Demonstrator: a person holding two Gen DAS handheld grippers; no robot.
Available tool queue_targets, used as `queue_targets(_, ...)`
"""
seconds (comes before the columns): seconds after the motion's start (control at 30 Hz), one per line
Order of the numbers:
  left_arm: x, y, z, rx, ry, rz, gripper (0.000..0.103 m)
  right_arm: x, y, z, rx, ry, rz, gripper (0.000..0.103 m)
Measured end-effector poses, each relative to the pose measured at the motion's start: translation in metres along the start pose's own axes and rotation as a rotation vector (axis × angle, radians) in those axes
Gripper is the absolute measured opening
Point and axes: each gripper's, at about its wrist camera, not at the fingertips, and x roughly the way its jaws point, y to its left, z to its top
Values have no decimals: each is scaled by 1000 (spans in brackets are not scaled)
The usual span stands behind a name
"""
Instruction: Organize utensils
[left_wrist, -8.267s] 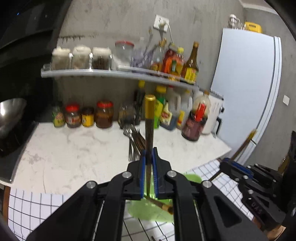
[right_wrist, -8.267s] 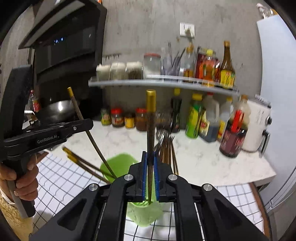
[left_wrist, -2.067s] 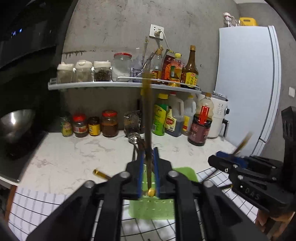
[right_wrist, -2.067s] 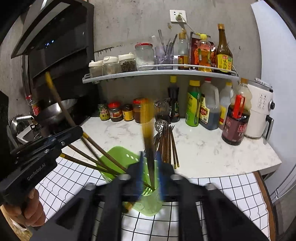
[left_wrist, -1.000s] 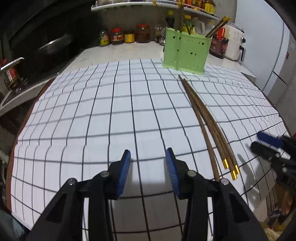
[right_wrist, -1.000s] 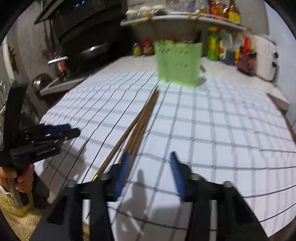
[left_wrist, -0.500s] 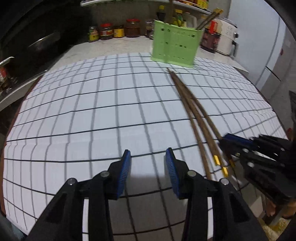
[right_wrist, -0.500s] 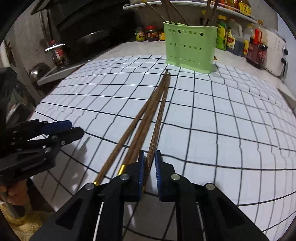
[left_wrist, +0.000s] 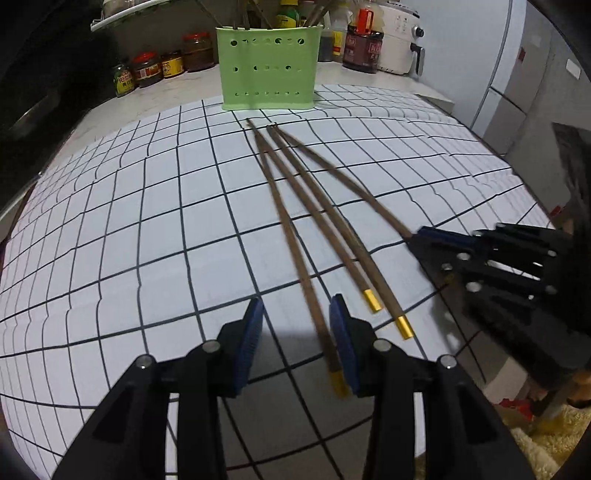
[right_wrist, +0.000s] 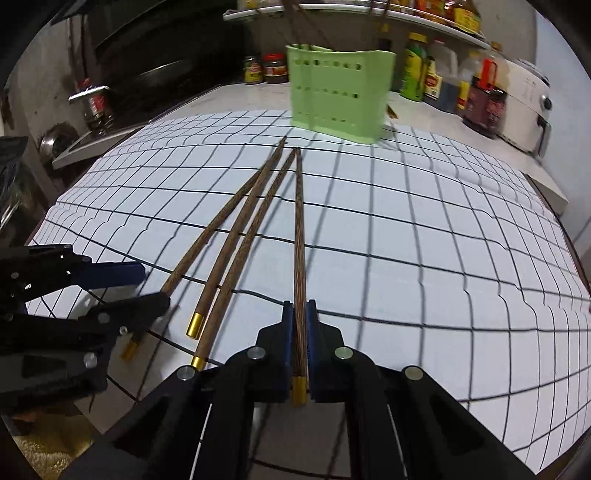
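Observation:
Several brown chopsticks with gold ends lie fanned out on the checked mat (left_wrist: 147, 221). My right gripper (right_wrist: 299, 321) is shut on the rightmost chopstick (right_wrist: 298, 229) near its gold end; in the left wrist view this gripper (left_wrist: 421, 236) comes in from the right. My left gripper (left_wrist: 297, 325) is closing around the leftmost chopstick (left_wrist: 280, 206), which runs close to the right pad without being pinched. In the right wrist view, the left gripper (right_wrist: 151, 288) straddles that stick. The green holder (left_wrist: 269, 62) (right_wrist: 340, 92) stands at the mat's far edge with several chopsticks upright in it.
Jars (left_wrist: 147, 72) and sauce bottles (right_wrist: 413, 74) line the counter behind the holder, with a white appliance (right_wrist: 528, 110) at the right. A stove with a pan (right_wrist: 162, 74) is at the left. The mat's near edge lies just under both grippers.
The right gripper's jaws have shut on the rightmost chopstick. The left gripper has moved right across the mat until the leftmost chopstick lies between its narrowing jaws.

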Motion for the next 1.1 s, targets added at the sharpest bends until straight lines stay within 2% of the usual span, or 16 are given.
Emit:
queue_targets(0.1, -1, -4, -2, 41, -9, 34, 8, -1, -3, -2, 13, -12, 15, 7)
queue_targets(0.2, -2, 7, -2, 37, -17, 92, 7, -2, -7, -2, 21, -15, -23, 7)
queue_targets(0.33, -5, 39, -2, -28, -18, 177, 7, -6, -15, -7, 41, -11, -14, 7)
queue_targets(0.4, -7, 49, -4, -42, -19, 180, 7, -8, -17, -10, 32, -20, 27, 10)
queue_targets(0.47, -10, 54, -7, -53, -28, 149, 7, -10, -19, -14, 36, -33, 49, 15)
queue_targets(0.5, -12, 56, -9, -61, -32, 132, 9, -12, -20, -16, 43, -40, 61, 17)
queue_targets(0.57, -17, 57, -17, -66, -49, 98, 27, -16, -20, -21, 42, -48, 69, 25)
queue_targets(0.6, -19, 56, -21, -64, -55, 85, 41, -19, -20, -24, 34, -54, 71, 27)
queue_targets(0.63, -22, 54, -26, -63, -62, 71, 45, -21, -18, -27, 28, -58, 71, 29)
queue_targets(0.8, -31, 48, -47, -63, -98, 61, 45, -29, -8, -42, -6, -98, 31, 29)
queue_targets(0.97, -36, 42, -56, -52, -109, 77, 45, -26, 4, -42, -34, -113, 9, 29)
queue_targets(1.1, -33, 42, -53, -64, -117, 83, 44, -21, 2, -37, -11, -116, 35, 30)
